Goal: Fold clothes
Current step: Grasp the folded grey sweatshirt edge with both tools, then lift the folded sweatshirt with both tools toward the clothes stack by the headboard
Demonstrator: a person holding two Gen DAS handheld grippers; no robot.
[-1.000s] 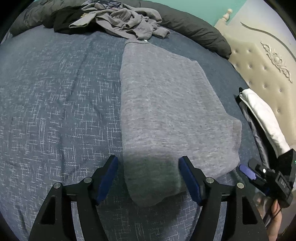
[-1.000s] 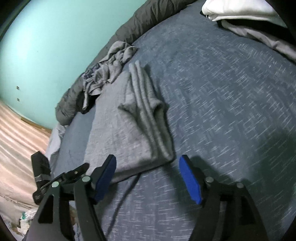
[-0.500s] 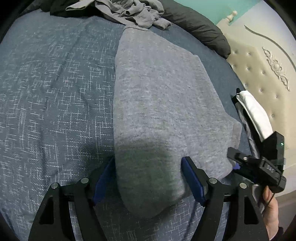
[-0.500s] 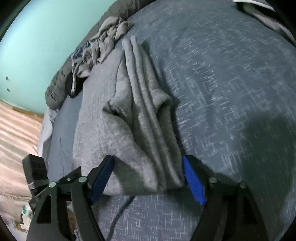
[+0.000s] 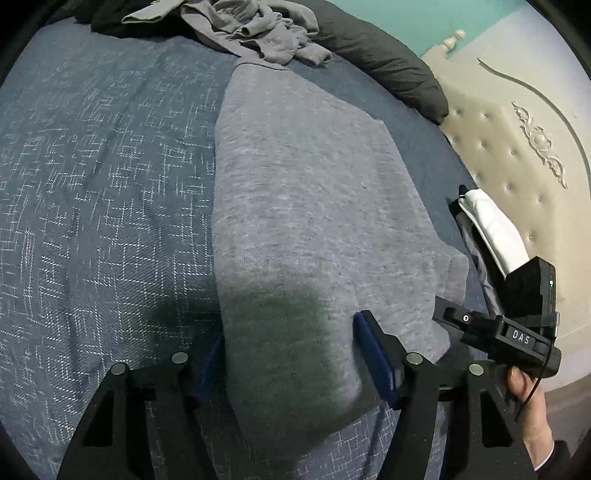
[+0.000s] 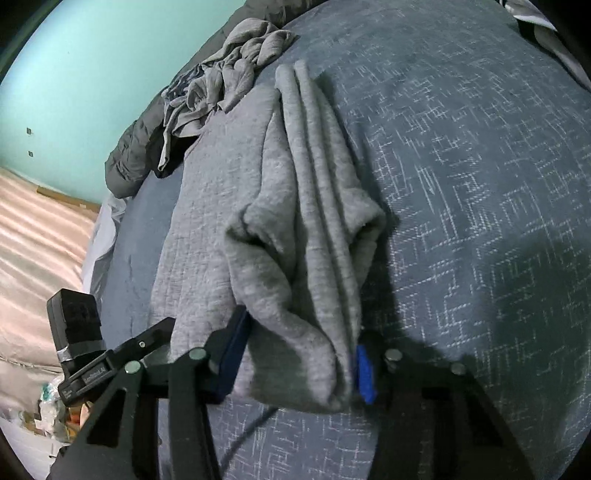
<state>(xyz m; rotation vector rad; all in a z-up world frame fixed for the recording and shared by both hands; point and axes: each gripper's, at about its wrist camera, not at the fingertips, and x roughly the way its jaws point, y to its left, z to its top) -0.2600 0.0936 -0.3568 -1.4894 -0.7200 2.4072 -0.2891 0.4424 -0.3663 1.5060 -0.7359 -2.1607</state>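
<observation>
Both grippers closing on near edge of grey garment on bed.

Heather-grey knit garment (image 5: 314, 206), partly folded lengthwise, lies flat on dark blue crosshatch-patterned bedspread (image 5: 92, 184), w/ its near end between both sets of blue pads. Left gripper (image 5: 295, 365): jaws closing, fabric between them; left pad mostly hidden by cloth, so can't tell if pads press yet. Right gripper (image 6: 295, 362): jaws closing on bunched, rolled edge of same garment, pads touching fabric both sides. Crumpled grey clothes pile (image 5: 258, 33) at far end by dark grey duvet (image 5: 384, 62). Folded white cloth (image 5: 491, 229) near cream tufted headboard (image 5: 517, 155).
</observation>
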